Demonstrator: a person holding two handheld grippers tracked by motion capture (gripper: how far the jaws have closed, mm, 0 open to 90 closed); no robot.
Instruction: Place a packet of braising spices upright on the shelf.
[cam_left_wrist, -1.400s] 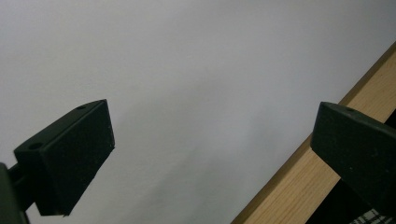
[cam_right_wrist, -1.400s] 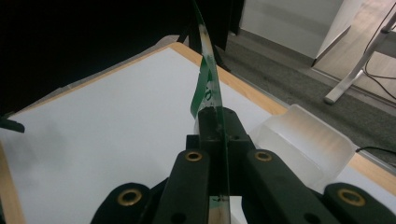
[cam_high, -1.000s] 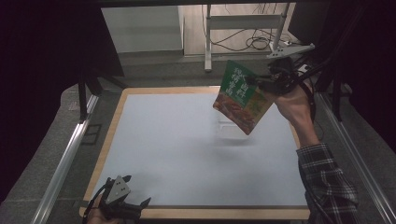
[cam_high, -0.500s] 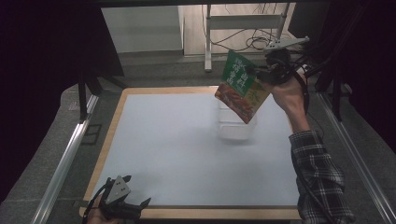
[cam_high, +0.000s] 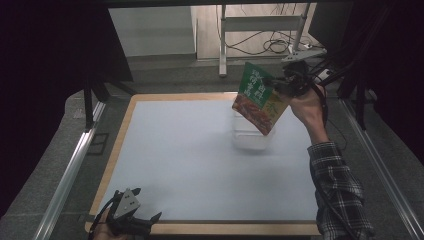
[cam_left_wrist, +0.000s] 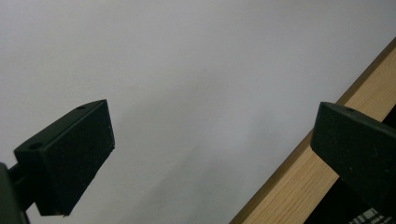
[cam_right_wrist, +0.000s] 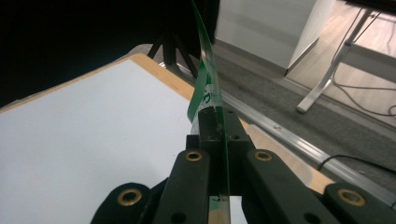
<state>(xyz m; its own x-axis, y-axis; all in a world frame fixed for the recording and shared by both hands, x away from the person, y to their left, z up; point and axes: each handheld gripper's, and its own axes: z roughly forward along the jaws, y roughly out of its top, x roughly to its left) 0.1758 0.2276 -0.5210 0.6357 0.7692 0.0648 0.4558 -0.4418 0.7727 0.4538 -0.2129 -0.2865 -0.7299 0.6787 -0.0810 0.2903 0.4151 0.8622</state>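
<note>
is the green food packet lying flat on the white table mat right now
No, the green food packet is held up in the air by the right gripper, tilted above a clear plastic container on the mat.

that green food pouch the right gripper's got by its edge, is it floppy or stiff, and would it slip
The pouch probably is fairly stiff: pinched at one edge by the right gripper, it hangs tilted without drooping. It looks thin and likely light. Its glossy film could slip, though the shut fingers seem to clamp it firmly.
</note>
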